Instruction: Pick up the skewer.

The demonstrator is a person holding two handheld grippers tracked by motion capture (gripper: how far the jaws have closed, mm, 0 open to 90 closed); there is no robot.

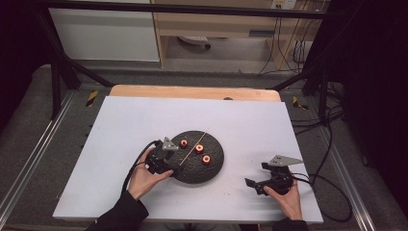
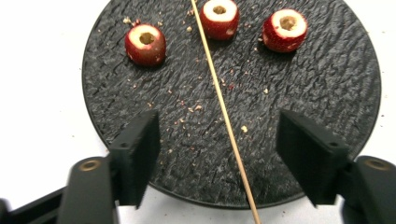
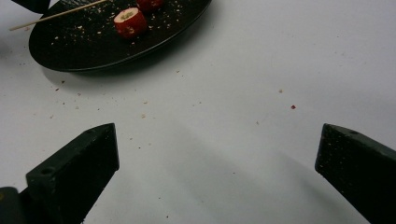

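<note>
A round black plate [image 1: 214,168] lies on the white table, and three red cored fruits sit on it [image 1: 184,143] [image 1: 199,148] [image 1: 206,159]. A thin wooden skewer [image 1: 192,149] lies slantwise across the plate. My left gripper [image 1: 172,162] hovers at the plate's left rim. In the left gripper view its jaws [image 2: 218,122] stand apart on either side of the skewer [image 2: 219,98] without touching it, and the fruits [image 2: 145,44] [image 2: 219,17] [image 2: 285,29] lie beyond on the plate [image 2: 317,84]. My right gripper [image 1: 257,174] [image 3: 218,135] is open over bare table, right of the plate [image 3: 84,51].
Crumbs dot the plate and the white board [image 1: 144,120] near it. A wooden strip [image 1: 192,91] runs along the board's far edge. Black frame bars and cables [image 1: 332,139] surround the table; a cable loops near my right hand.
</note>
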